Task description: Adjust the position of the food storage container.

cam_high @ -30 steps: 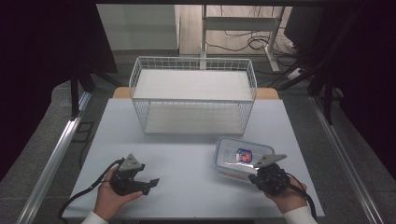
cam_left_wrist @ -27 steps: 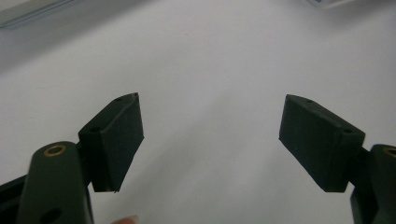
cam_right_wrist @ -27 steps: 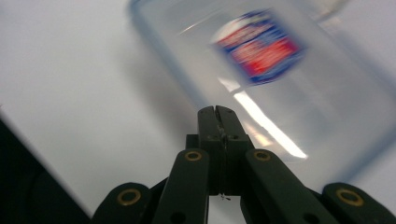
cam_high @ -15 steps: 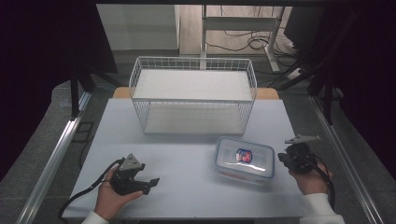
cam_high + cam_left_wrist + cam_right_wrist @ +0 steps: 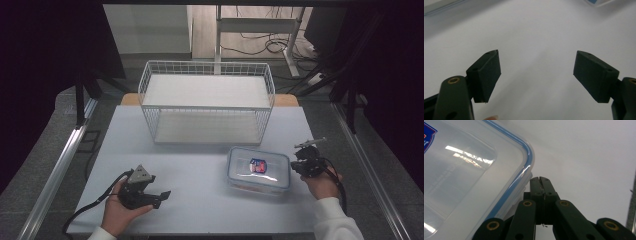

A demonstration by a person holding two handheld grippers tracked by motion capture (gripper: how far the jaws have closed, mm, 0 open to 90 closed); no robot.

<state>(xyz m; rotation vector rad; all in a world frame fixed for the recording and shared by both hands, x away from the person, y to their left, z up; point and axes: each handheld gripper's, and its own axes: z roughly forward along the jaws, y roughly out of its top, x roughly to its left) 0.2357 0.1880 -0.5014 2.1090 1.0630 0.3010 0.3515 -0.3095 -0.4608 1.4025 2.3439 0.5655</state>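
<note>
A clear plastic container [image 5: 258, 170] with a blue-rimmed lid and a red-and-blue label lies flat on the white table [image 5: 200, 160], right of centre. My right gripper [image 5: 298, 166] is at the container's right edge, jaws shut with nothing between them. In the right gripper view the shut tips [image 5: 540, 180] sit close beside the container's rounded corner [image 5: 524, 152]; I cannot tell whether they touch. My left gripper [image 5: 161, 194] rests in a hand at the front left, jaws open. In the left gripper view its pads [image 5: 487, 72] stand wide apart over bare table [image 5: 536, 30].
A white wire basket [image 5: 207, 102] with a flat shelf stands at the back middle of the table. Cables trail from both grippers toward the front edge. Metal rails [image 5: 60, 165] run along the table's left and right sides.
My right gripper has moved from the container's near right corner around to its right side, farther from the front edge. The left gripper and the container have stayed put.
</note>
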